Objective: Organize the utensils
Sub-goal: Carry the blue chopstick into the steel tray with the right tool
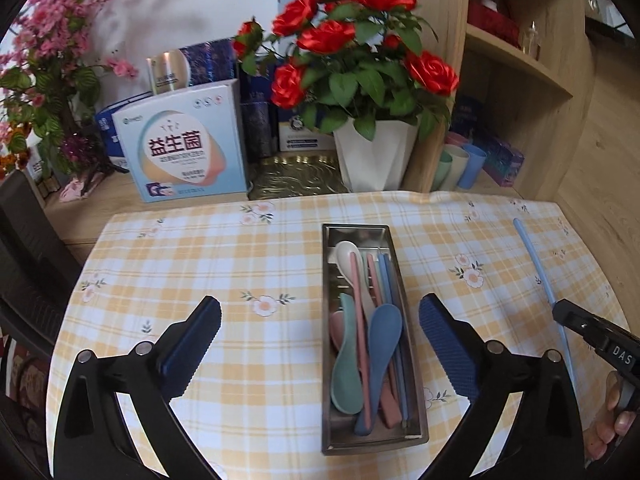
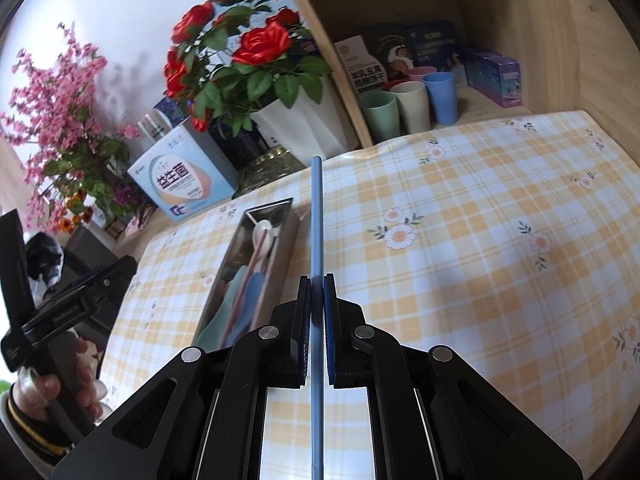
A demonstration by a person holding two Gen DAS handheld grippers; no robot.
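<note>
A steel tray (image 1: 332, 360) lies on the checked cloth and holds several pastel spoons (image 1: 382, 344) and chopsticks (image 1: 386, 276). My left gripper (image 1: 320, 322) is open and empty, its fingers on either side of the tray's near half, above it. My right gripper (image 2: 317, 280) is shut on a blue chopstick (image 2: 316, 216), which points away along the fingers, to the right of the tray (image 2: 280, 248). In the left wrist view the blue chopstick (image 1: 536, 264) and the right gripper (image 1: 560, 312) show at the right edge.
A white pot of red roses (image 1: 372, 160) and a light blue box (image 1: 188, 148) stand behind the cloth. Pastel cups (image 2: 412, 104) and boxes sit in a wooden shelf (image 1: 520, 60) at the back right. Pink blossoms (image 1: 52, 48) stand at the far left.
</note>
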